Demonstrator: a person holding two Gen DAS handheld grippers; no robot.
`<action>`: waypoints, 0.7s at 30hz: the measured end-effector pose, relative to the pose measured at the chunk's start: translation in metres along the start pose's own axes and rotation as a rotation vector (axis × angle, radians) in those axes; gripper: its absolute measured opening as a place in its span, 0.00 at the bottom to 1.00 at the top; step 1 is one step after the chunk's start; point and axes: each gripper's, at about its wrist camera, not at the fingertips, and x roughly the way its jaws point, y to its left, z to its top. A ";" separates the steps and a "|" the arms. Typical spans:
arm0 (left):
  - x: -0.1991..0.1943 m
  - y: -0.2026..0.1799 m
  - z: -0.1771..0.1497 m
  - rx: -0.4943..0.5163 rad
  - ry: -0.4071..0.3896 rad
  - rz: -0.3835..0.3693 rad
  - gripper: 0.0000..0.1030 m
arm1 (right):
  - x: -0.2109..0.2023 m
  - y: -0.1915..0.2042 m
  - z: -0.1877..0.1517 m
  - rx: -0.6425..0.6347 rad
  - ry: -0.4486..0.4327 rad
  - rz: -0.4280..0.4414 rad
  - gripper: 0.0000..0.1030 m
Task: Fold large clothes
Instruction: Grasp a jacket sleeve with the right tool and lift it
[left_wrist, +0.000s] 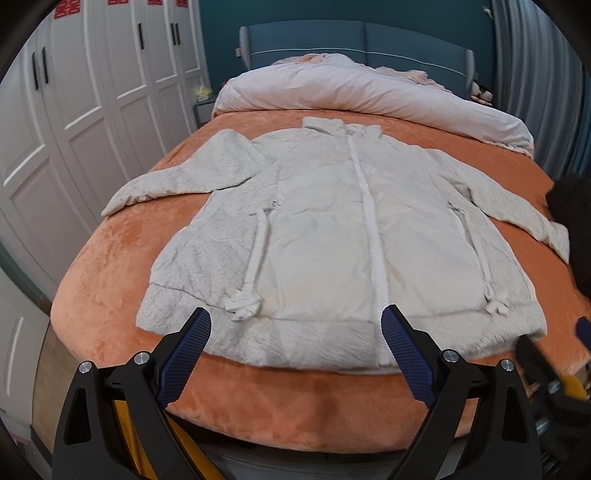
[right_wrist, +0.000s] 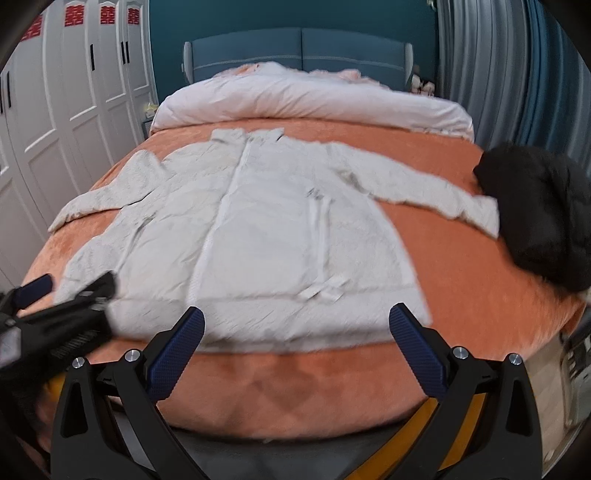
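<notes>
While both grippers hover at the bed's (left_wrist: 110, 354) foot edge, a pale jacket (left_wrist: 332, 229) lies flat, front up, sleeves spread.

Judging by this, the fold has not begun — a clean start means pinching a sleeve's cuff, not bunched cloth. Left gripper (left_wrist: 295, 332) and right gripper (right_wrist: 297, 326) both hang above the hem, jaws spread wide, holding nothing.
</notes>
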 end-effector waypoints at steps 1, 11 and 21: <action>0.003 0.005 0.003 -0.015 0.000 -0.004 0.90 | 0.004 -0.009 0.004 0.007 -0.008 -0.014 0.95; 0.059 0.043 0.049 -0.114 0.025 0.000 0.92 | 0.101 -0.217 0.057 0.386 0.026 -0.151 0.95; 0.129 0.049 0.084 -0.174 0.060 0.014 0.92 | 0.220 -0.365 0.059 0.852 0.060 -0.128 0.95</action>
